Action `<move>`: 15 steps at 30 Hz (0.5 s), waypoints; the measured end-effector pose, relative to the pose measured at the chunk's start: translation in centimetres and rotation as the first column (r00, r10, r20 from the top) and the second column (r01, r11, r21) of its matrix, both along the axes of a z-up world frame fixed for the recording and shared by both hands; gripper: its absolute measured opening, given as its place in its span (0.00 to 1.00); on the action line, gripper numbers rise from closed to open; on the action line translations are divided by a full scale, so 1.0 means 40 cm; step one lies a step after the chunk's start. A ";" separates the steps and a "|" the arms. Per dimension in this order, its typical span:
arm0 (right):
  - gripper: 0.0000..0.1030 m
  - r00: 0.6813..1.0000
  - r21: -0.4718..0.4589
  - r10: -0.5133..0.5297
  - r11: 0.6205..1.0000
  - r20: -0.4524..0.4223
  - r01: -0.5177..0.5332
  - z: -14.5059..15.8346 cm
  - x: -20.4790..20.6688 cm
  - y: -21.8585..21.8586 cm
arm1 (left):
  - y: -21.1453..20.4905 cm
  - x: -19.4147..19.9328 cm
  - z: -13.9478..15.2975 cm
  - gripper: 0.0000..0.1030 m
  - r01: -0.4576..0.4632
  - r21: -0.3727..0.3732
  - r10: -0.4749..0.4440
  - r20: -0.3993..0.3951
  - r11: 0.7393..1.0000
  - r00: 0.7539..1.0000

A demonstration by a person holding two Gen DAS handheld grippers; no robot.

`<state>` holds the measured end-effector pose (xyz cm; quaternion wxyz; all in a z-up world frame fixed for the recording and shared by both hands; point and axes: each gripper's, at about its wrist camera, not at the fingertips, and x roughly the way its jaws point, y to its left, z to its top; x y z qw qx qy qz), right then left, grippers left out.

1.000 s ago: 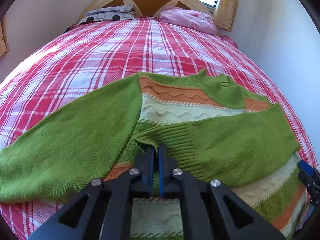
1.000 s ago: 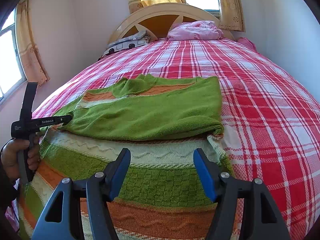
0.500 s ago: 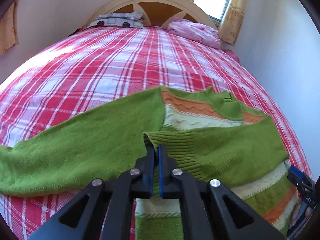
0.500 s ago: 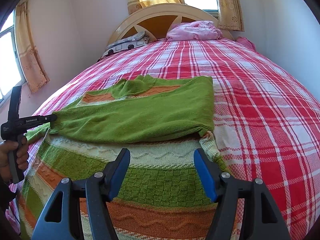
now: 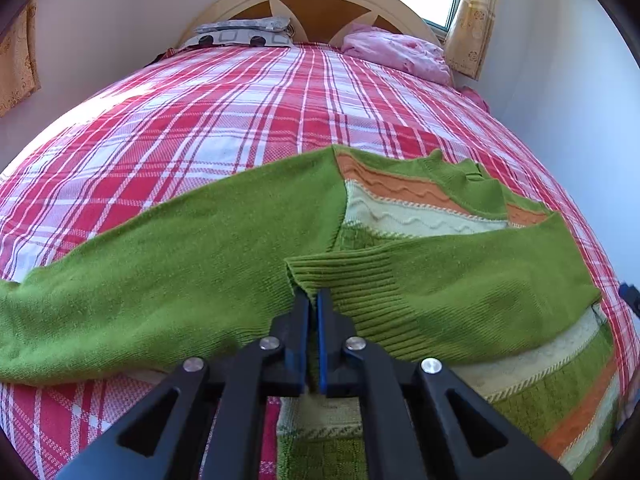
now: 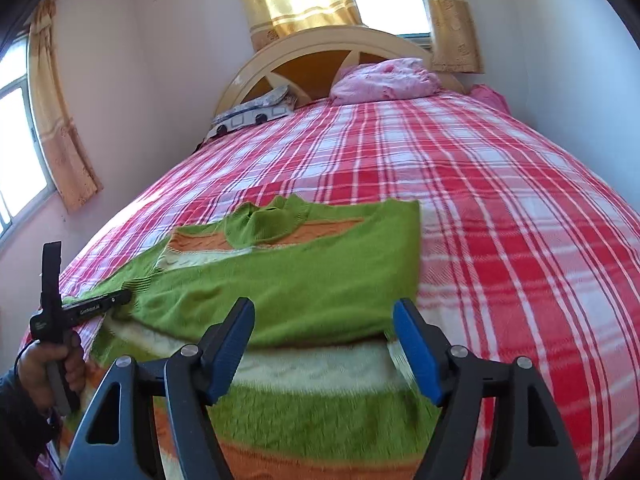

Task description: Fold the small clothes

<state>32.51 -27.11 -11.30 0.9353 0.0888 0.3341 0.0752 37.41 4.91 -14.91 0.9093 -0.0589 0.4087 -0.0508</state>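
The left gripper pinches the sweater's ribbed green cuff while the right gripper gapes wide above its knit stripes.

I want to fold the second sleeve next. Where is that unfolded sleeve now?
In the left wrist view, the unfolded sleeve stretches left from the sweater across the plaid bedspread, beside the left hand-held gripper.

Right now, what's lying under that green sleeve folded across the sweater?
Under the folded sleeve lies the striped sweater's body: orange and cream bands show above it, cream and green bands below. The chest stretch directly beneath is covered. The left gripper pinches its ribbed cuff.
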 end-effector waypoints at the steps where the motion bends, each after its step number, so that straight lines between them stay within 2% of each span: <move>1: 0.71 1.000 0.012 0.018 1.000 -0.026 -0.018 -0.007 0.031 0.005 | -0.001 -0.001 -0.001 0.06 -0.002 0.002 0.002 0.001 1.000 1.000; 4: 0.71 0.989 0.014 0.030 0.999 -0.147 -0.028 -0.056 0.098 0.002 | 0.000 -0.002 -0.001 0.07 -0.002 -0.004 0.002 0.005 1.000 1.000; 5: 0.71 0.975 0.004 0.013 1.000 -0.223 -0.013 -0.088 0.111 -0.002 | 0.001 -0.002 -0.002 0.10 -0.004 -0.008 0.004 0.005 1.000 1.000; 6: 0.71 0.967 0.009 0.019 1.000 -0.255 -0.018 -0.109 0.108 -0.001 | 0.004 -0.004 -0.003 0.11 -0.004 -0.019 0.004 0.004 1.000 1.000; 8: 0.71 0.975 -0.066 0.031 0.997 -0.219 -0.047 -0.108 0.077 0.025 | 0.008 -0.006 -0.004 0.15 0.001 -0.035 -0.001 0.006 0.999 1.000; 12: 0.71 0.966 -0.235 0.016 0.969 -0.259 -0.078 -0.097 0.058 0.088 | 0.006 -0.008 -0.003 0.26 0.027 -0.061 -0.026 0.010 0.998 1.000; 15: 0.71 0.981 -0.180 0.020 0.982 -0.195 -0.056 -0.046 0.052 0.107 | -0.002 -0.023 0.008 0.39 0.039 -0.049 -0.037 0.036 0.998 0.999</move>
